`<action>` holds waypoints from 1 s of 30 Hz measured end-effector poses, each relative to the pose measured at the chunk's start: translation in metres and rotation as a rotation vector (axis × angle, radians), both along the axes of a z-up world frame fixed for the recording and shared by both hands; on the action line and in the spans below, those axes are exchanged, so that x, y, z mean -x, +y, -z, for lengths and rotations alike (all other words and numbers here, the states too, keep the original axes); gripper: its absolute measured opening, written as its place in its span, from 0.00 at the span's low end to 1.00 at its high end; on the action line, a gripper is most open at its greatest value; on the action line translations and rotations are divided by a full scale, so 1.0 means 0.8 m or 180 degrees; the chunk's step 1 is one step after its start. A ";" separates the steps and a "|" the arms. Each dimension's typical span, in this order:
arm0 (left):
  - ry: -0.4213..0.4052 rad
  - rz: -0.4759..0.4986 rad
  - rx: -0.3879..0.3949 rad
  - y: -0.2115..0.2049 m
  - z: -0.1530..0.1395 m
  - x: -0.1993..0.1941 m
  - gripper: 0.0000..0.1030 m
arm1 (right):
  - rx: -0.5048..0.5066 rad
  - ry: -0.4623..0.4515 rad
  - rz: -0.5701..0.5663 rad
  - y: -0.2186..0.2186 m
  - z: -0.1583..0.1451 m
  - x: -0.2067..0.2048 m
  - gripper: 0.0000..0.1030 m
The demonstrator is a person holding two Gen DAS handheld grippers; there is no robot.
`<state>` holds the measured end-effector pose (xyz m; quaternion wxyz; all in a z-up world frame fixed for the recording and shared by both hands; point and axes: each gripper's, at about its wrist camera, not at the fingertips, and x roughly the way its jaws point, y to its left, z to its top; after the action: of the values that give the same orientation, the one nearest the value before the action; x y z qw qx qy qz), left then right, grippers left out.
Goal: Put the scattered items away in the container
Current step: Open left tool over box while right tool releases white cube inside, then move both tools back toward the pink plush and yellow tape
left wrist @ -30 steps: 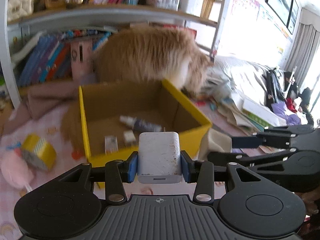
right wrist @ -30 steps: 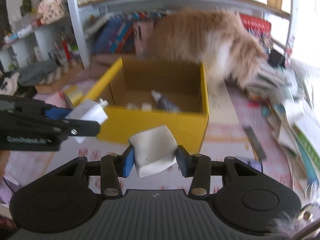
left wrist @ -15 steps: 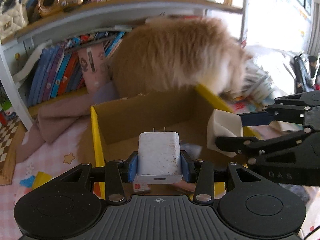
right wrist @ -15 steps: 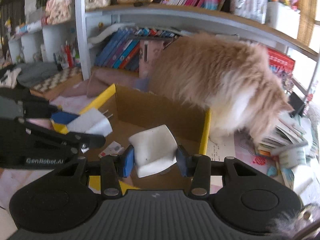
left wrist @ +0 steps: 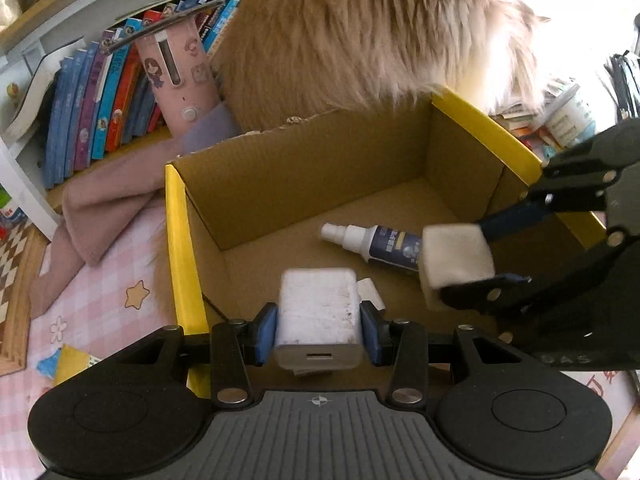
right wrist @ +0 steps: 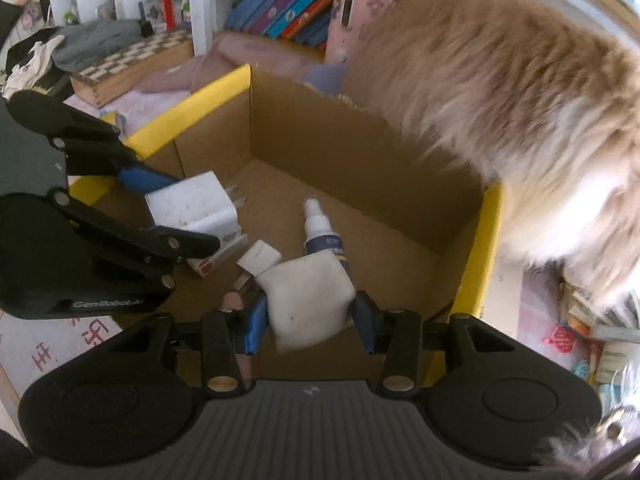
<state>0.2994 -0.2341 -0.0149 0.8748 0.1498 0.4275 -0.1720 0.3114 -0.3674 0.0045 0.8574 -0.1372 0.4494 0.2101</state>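
Note:
A yellow-rimmed cardboard box (left wrist: 178, 240) (right wrist: 486, 256) lies open below both grippers. My left gripper (left wrist: 319, 330) (right wrist: 168, 208) is shut on a white plug charger (left wrist: 318, 312) (right wrist: 192, 204), held over the box's near left part. To its right my right gripper (right wrist: 306, 320) (left wrist: 478, 252) is shut on a white squashy pad (right wrist: 308, 300) (left wrist: 456, 256), also above the inside of the box. On the box floor lie a small spray bottle (left wrist: 376, 242) (right wrist: 320, 232) and a few small white and red bits (right wrist: 260, 258).
A fluffy ginger cat (left wrist: 360, 32) (right wrist: 520, 100) stands at the box's far wall. Behind are shelved books (left wrist: 100, 96), a pink case (left wrist: 176, 72) and a mauve cloth (left wrist: 104, 204). A chessboard box (right wrist: 132, 60) sits left; papers (right wrist: 600, 320) pile up right.
Both grippers have travelled forward and down, from in front of the box to over its inside, each still holding its item. The cat stays at the far wall.

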 end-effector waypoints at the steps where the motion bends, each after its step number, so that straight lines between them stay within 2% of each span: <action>1: -0.0027 -0.0006 -0.0021 -0.001 0.000 0.000 0.42 | -0.0014 0.0046 0.0007 0.000 0.002 -0.003 0.43; 3: -0.0085 -0.0005 -0.0128 -0.006 0.001 0.003 0.44 | -0.0026 0.0078 0.0001 0.001 0.005 -0.004 0.43; 5: -0.0176 -0.0013 -0.0257 -0.011 -0.001 0.007 0.54 | -0.0048 0.0117 0.0013 0.001 0.007 -0.006 0.43; 8: -0.0448 -0.0111 -0.0428 -0.009 -0.010 0.021 0.66 | -0.0093 0.0146 0.0035 -0.001 0.005 -0.004 0.44; 9: -0.0517 -0.0119 -0.0387 -0.006 -0.016 0.027 0.67 | -0.0130 0.0155 0.0050 -0.002 0.003 -0.003 0.44; 11: -0.0632 -0.0186 -0.0213 0.004 -0.030 0.042 0.78 | -0.0226 0.0154 0.0092 -0.006 -0.003 0.001 0.47; 12: -0.0699 -0.0230 -0.0126 0.010 -0.038 0.052 0.79 | -0.0264 0.0147 0.0090 -0.007 -0.007 0.004 0.48; 13: -0.0803 -0.0274 -0.0015 0.017 -0.048 0.066 0.82 | -0.0299 0.0115 0.0104 -0.008 -0.011 0.007 0.53; 17: -0.1101 -0.0434 0.0262 0.040 -0.081 0.107 0.85 | -0.0440 -0.0062 0.0251 -0.013 -0.037 0.018 0.56; 23: -0.1385 -0.0630 0.0599 0.076 -0.128 0.151 0.85 | -0.0429 -0.0445 0.0306 -0.001 -0.072 0.047 0.58; 26: -0.1472 -0.0632 0.0642 0.092 -0.143 0.174 0.85 | -0.0444 -0.0567 0.0349 0.009 -0.084 0.064 0.59; 30: -0.1493 -0.0606 0.0576 0.109 -0.150 0.198 0.85 | -0.0479 -0.0624 0.0410 0.024 -0.089 0.084 0.59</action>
<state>0.1413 -0.1465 0.1047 0.9720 0.0658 0.2082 -0.0871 0.2442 -0.3479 0.0753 0.9167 -0.0633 0.3543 0.1733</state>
